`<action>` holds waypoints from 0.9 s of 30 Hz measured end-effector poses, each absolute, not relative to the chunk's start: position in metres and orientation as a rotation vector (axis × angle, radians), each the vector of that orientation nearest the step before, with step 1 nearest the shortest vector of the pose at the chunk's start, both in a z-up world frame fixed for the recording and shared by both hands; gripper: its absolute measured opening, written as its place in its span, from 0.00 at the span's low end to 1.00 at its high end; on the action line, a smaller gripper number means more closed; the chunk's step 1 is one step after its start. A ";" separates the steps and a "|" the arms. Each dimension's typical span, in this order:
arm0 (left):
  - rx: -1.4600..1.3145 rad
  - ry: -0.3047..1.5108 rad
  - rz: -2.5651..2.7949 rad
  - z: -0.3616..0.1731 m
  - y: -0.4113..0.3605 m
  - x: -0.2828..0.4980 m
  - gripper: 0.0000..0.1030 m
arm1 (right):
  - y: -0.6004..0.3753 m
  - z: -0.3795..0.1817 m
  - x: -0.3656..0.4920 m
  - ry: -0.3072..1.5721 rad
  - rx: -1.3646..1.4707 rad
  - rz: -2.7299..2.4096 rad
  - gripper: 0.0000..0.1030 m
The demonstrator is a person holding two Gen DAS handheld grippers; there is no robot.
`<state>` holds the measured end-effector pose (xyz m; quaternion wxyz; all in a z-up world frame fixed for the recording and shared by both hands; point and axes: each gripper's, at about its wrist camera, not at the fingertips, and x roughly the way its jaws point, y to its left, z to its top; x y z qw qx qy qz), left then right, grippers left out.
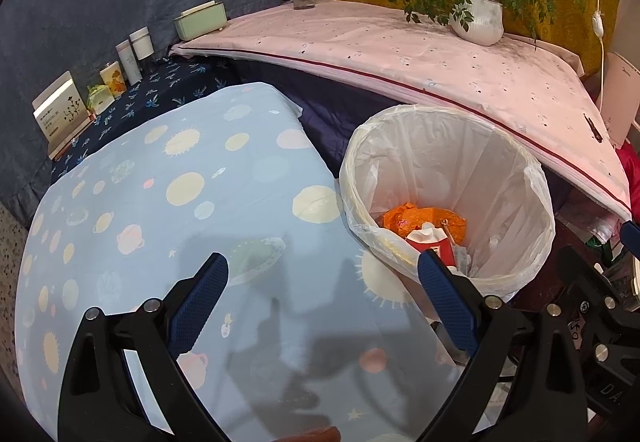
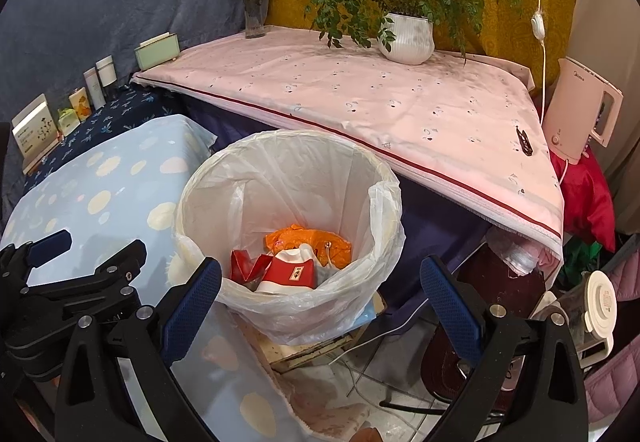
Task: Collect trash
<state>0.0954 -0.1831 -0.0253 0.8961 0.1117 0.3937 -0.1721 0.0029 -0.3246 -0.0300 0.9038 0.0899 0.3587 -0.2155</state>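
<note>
A round bin lined with a white plastic bag [image 1: 500,178] [image 2: 288,178] stands beside the blue planet-print table [image 1: 168,226] [image 2: 100,178]. Inside lie an orange wrapper [image 1: 424,220] [image 2: 304,240] and a red and white carton [image 1: 434,244] [image 2: 290,272]. My left gripper [image 1: 322,272] is open and empty over the blue cloth, its right finger by the bin's near rim. My right gripper [image 2: 320,276] is open and empty just in front of the bin. The left gripper also shows at the left of the right wrist view [image 2: 92,250].
A pink-clothed table [image 2: 380,102] behind the bin holds a potted plant [image 2: 406,38], a flower vase [image 2: 254,10] and a small black clip [image 2: 524,142]. Boxes and jars [image 1: 100,90] line the blue wall. A pink kettle [image 2: 580,110], a blender jug [image 2: 588,314] and cables [image 2: 380,338] are at right.
</note>
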 end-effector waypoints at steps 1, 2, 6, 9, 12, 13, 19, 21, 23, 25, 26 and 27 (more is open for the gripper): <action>0.232 0.814 -0.358 -0.025 -0.183 0.095 0.89 | -0.324 -0.030 0.003 0.741 0.185 -0.447 0.93; 0.233 0.813 -0.358 -0.025 -0.184 0.095 0.89 | -0.325 -0.030 0.003 0.741 0.188 -0.446 0.93; 0.229 0.814 -0.352 -0.024 -0.184 0.094 0.89 | -0.324 -0.032 0.003 0.744 0.188 -0.444 0.93; 0.228 0.808 -0.345 -0.024 -0.184 0.093 0.89 | -0.324 -0.032 0.002 0.745 0.190 -0.445 0.93; 0.228 0.814 -0.346 -0.025 -0.184 0.093 0.89 | -0.324 -0.033 0.003 0.748 0.190 -0.445 0.93; 0.230 0.813 -0.344 -0.025 -0.184 0.093 0.89 | -0.324 -0.034 0.002 0.748 0.190 -0.444 0.93; 0.237 0.817 -0.347 -0.028 -0.184 0.092 0.89 | -0.324 -0.037 0.002 0.753 0.193 -0.443 0.93; 0.243 0.817 -0.350 -0.030 -0.185 0.092 0.89 | -0.324 -0.037 0.002 0.753 0.195 -0.444 0.93; 0.246 0.817 -0.353 -0.030 -0.185 0.091 0.88 | -0.323 -0.038 0.002 0.754 0.195 -0.443 0.93; 0.246 0.819 -0.351 -0.031 -0.185 0.090 0.89 | -0.322 -0.038 0.002 0.755 0.193 -0.442 0.93; 0.246 0.820 -0.355 -0.032 -0.185 0.090 0.89 | -0.323 -0.038 0.002 0.755 0.193 -0.442 0.93; 0.248 0.824 -0.356 -0.032 -0.185 0.091 0.89 | -0.322 -0.038 0.002 0.754 0.194 -0.442 0.93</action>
